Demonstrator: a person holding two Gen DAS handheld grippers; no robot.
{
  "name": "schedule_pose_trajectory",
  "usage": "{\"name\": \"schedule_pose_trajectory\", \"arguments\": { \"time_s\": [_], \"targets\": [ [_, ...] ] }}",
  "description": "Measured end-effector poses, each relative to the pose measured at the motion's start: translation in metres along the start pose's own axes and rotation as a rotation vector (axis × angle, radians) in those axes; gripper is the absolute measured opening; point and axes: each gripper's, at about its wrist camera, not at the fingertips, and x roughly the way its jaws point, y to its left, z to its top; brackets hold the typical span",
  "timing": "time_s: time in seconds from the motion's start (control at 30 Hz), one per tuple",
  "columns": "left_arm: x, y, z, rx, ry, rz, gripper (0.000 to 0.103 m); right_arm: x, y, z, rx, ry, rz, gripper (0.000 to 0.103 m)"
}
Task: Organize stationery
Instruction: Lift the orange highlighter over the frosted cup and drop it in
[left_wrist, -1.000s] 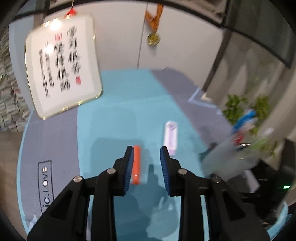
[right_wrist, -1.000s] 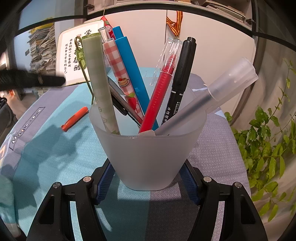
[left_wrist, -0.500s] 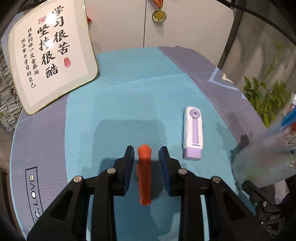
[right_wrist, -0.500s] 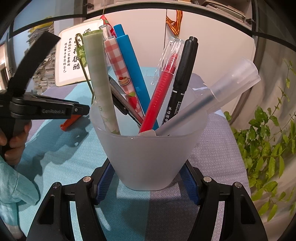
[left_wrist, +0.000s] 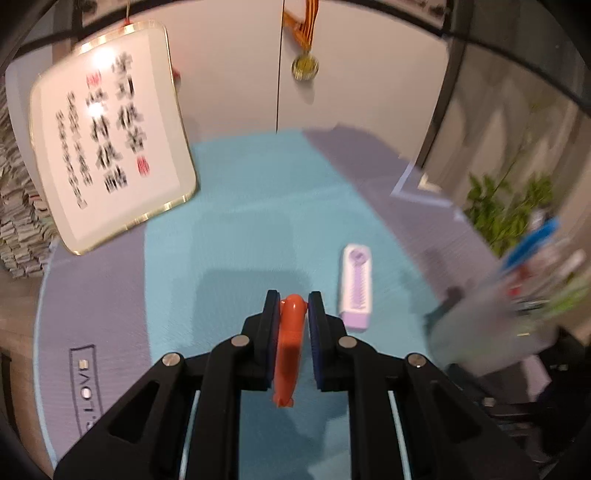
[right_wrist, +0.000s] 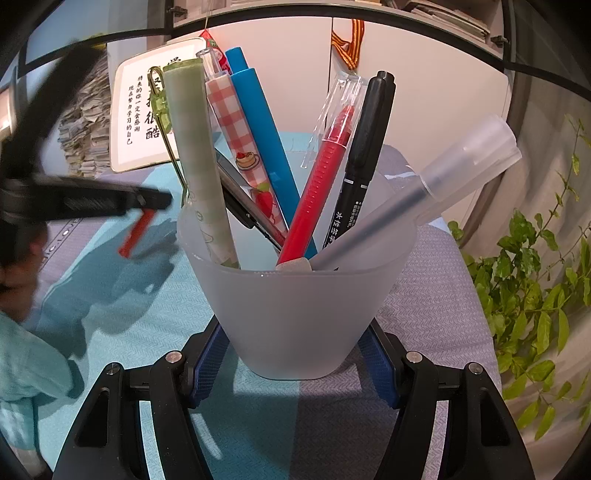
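An orange pen (left_wrist: 290, 354) sits between the blue pads of my left gripper (left_wrist: 293, 306); the jaws are closing and the pads press on its sides. In the right wrist view the same orange pen (right_wrist: 138, 232) hangs tilted above the teal mat from the left gripper (right_wrist: 162, 201). My right gripper (right_wrist: 291, 362) is shut on a frosted cup (right_wrist: 303, 314) holding several pens and markers. That cup (left_wrist: 491, 325) shows blurred at the right of the left wrist view. A purple and white eraser (left_wrist: 355, 286) lies on the mat just right of the left fingers.
A framed calligraphy board (left_wrist: 110, 136) leans at the back left, with a medal (left_wrist: 304, 66) hanging on the white cabinet behind. A green plant (right_wrist: 535, 295) stands right of the table. A hand and teal sleeve (right_wrist: 22, 354) hold the left gripper.
The left jaws have narrowed onto the orange pen, which was lying loose between them. The pen now hangs off the mat. The right gripper and cup stayed still.
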Motion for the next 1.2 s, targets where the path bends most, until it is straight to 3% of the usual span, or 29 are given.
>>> {"name": "schedule_pose_trajectory", "arguments": {
  "time_s": [0.23, 0.47, 0.67, 0.8, 1.2],
  "targets": [
    [-0.055, -0.007, 0.008, -0.009, -0.128, -0.058, 0.013, 0.0, 0.0, 0.0, 0.0, 0.0, 0.0, 0.069],
    [-0.109, -0.051, 0.018, 0.046, -0.269, -0.213, 0.013, 0.0, 0.0, 0.0, 0.0, 0.0, 0.0, 0.069],
    [-0.125, -0.087, 0.032, 0.081, -0.335, -0.339, 0.013, 0.0, 0.0, 0.0, 0.0, -0.001, 0.0, 0.069],
    [-0.111, -0.106, 0.042, 0.091, -0.3, -0.401, 0.013, -0.001, -0.002, 0.001, 0.004, -0.007, 0.005, 0.069],
    [-0.06, -0.109, 0.036, 0.022, -0.161, -0.424, 0.013, -0.001, -0.011, 0.002, 0.018, -0.014, 0.025, 0.069]
  ]
}}
